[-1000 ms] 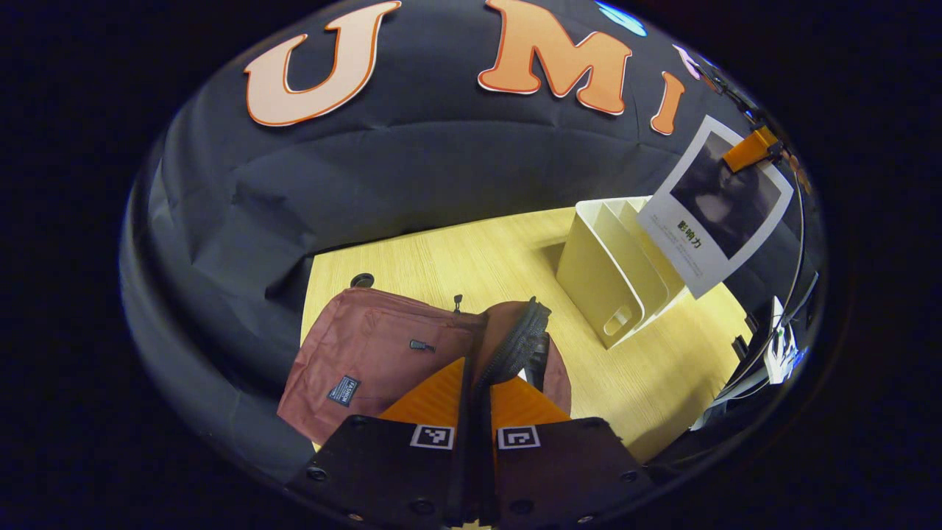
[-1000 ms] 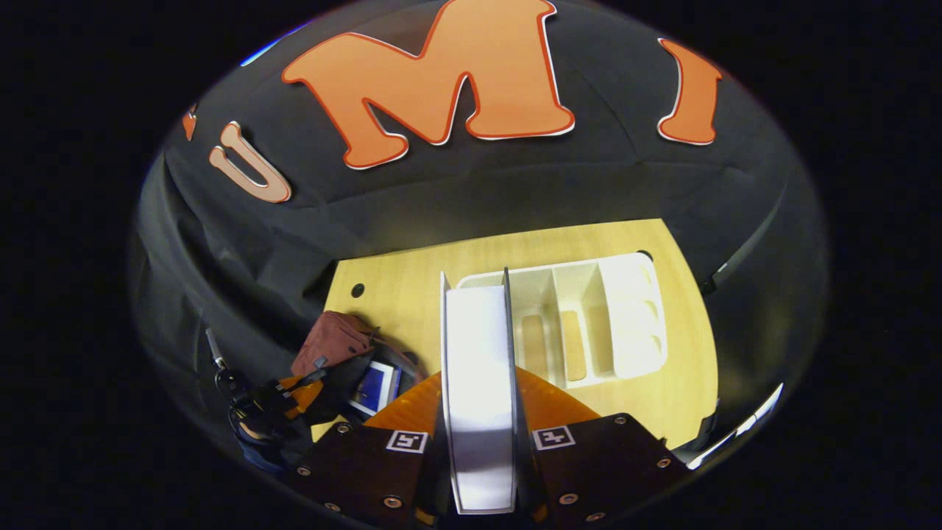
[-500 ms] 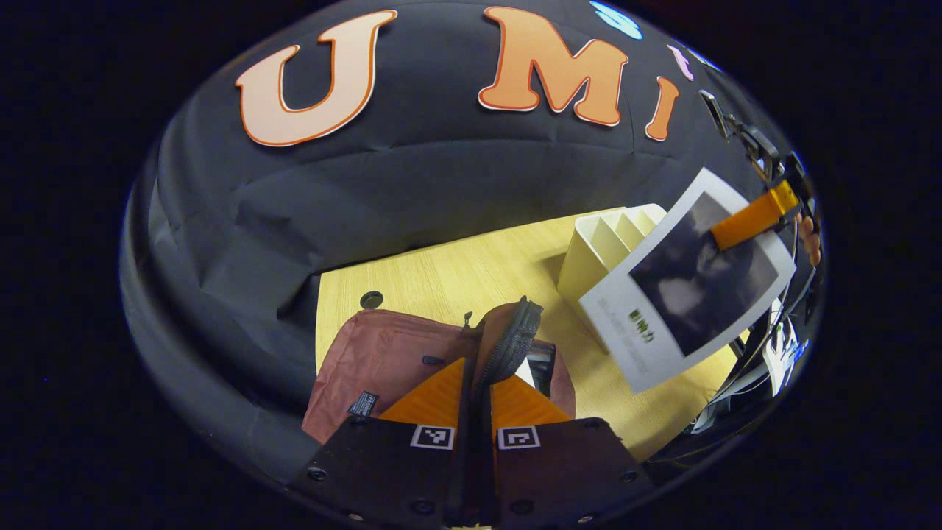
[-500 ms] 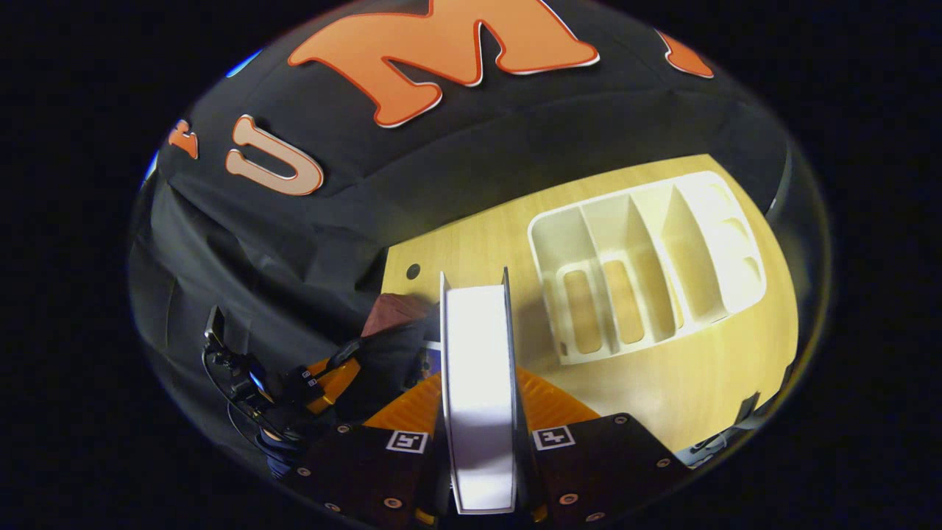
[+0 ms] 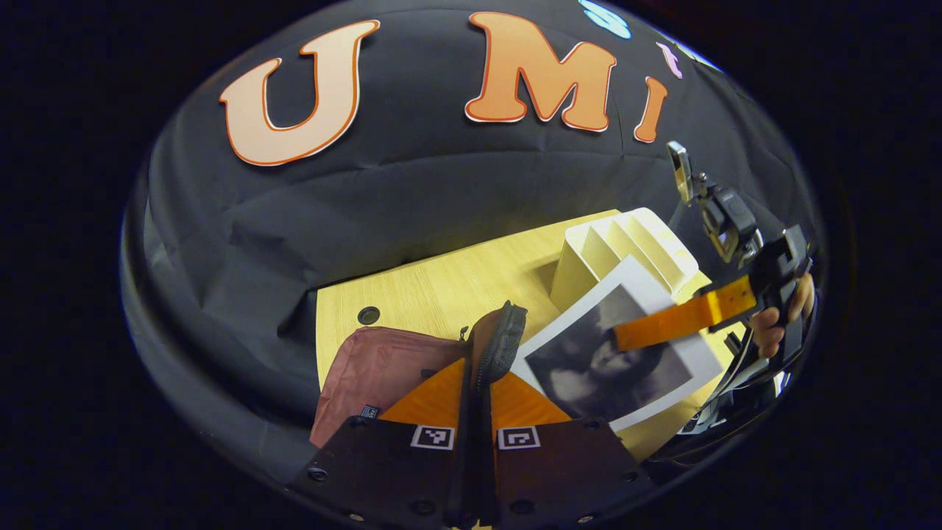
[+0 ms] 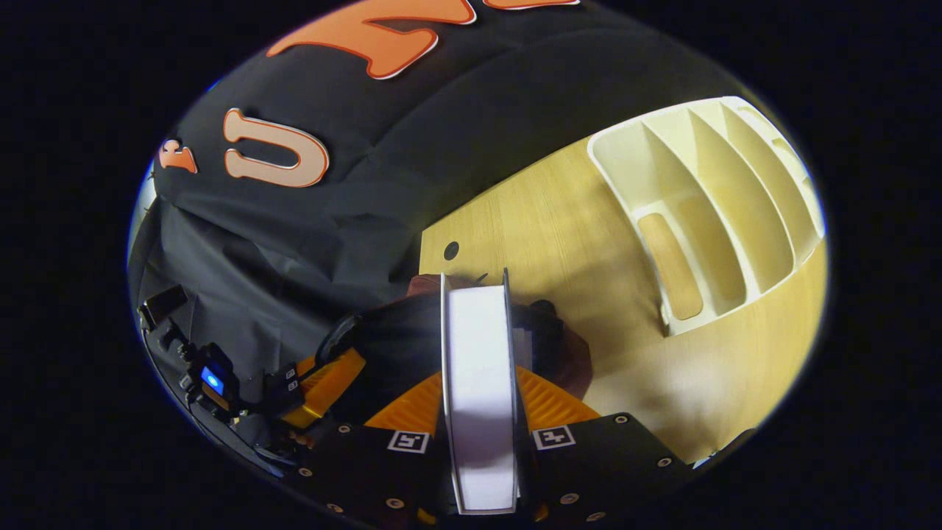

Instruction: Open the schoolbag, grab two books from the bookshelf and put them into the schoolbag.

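Note:
The reddish-brown schoolbag [image 5: 375, 364] lies on the wooden table [image 5: 434, 287]. My left gripper [image 5: 478, 372] is shut on its zipped rim and holds the opening up. My right gripper [image 6: 478, 377] is shut on a white book [image 6: 478, 324], page edges toward the camera, just over the bag's dark opening [image 6: 559, 346]. In the left gripper view the book's cover [image 5: 611, 364] with its dark picture hangs tilted beside the raised rim, pinched by the right gripper [image 5: 625, 337]. The white bookshelf [image 6: 706, 213] stands at the right, its compartments bare.
A hand [image 5: 776, 324] holds the right gripper at the far right. The left gripper [image 6: 324, 375] and its cables sit low on the left in the right gripper view. A round hole [image 5: 368, 315] marks the table near the cloth wall behind.
My right gripper has carried the book from beside the shelf leftward and down to the bag's opening. My left gripper has kept its hold on the bag's rim.

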Demonstrator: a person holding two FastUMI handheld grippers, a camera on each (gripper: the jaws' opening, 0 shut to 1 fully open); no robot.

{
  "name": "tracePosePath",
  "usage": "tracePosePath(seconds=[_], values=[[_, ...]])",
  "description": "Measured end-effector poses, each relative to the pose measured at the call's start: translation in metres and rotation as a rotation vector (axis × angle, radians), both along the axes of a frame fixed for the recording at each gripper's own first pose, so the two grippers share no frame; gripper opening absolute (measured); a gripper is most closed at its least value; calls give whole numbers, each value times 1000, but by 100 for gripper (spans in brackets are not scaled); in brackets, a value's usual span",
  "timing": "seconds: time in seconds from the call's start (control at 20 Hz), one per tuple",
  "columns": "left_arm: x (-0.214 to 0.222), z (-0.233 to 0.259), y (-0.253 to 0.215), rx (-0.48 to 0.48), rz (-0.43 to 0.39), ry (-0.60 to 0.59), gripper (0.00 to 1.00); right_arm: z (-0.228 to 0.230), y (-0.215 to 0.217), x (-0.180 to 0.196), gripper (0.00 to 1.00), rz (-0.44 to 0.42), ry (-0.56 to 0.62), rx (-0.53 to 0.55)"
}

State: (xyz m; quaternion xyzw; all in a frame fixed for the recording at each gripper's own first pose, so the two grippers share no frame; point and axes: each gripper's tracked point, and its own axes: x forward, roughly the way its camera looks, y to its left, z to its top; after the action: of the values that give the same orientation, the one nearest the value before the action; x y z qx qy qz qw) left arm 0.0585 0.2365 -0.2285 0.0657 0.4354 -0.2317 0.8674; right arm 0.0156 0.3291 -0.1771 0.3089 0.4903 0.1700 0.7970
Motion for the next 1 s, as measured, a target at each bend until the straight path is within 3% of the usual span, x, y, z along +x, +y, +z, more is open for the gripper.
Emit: tracePosePath(seconds=[0.75,0.8,0.85,0.9,0.95,1.0], values=[[-2,21,-26,-4,-71,-43,7,-79,96,14,37,-65,0,177],[-3,20,-27,-5,-73,-39,12,-82,100,16,37,-59,-13,171],[-3,22,-29,-6,-73,-40,7,-83,104,19,37,-60,-34,165],[-6,23,-31,-11,-79,-41,7,-86,109,22,47,-49,-64,145],[-7,25,-32,-11,-83,-45,7,-89,114,23,37,-39,-74,144],[-8,25,-35,-11,-87,-46,7,-94,118,23,47,-30,-74,146]])
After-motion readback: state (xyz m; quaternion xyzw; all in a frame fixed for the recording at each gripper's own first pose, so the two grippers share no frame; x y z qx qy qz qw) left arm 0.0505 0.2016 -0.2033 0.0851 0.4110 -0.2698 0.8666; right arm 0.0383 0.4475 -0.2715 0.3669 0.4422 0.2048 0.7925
